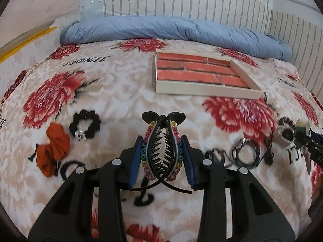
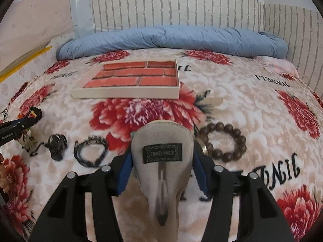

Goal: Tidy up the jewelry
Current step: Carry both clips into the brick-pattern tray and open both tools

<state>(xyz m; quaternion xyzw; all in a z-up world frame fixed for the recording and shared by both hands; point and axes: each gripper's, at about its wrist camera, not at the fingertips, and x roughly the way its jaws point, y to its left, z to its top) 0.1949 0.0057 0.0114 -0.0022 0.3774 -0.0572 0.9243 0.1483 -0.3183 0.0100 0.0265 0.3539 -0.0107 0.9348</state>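
Two grippers: left gripper (image 1: 162,157) clamps black banana clip (image 1: 162,147); right gripper (image 2: 161,161) clamps grey hair clip (image 2: 162,161) labelled "HAND MADE"; blanket (image 2: 252,104) reads "JINGELI".

A bed (image 1: 113,92) fills both views, covered by a cream plush blanket (image 2: 242,109) printed with big red flowers (and black lettering). A rolled blue quilt (image 1: 181,30) lies along its far edge, against white brick-patterned wallpaper (image 2: 161,6) in soft daylight.

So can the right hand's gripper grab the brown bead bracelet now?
Probably not yet. The right gripper is already shut on a grey felt hair clip, so its jaws are full, though the brown wooden bead bracelet lies uncovered just beside it.
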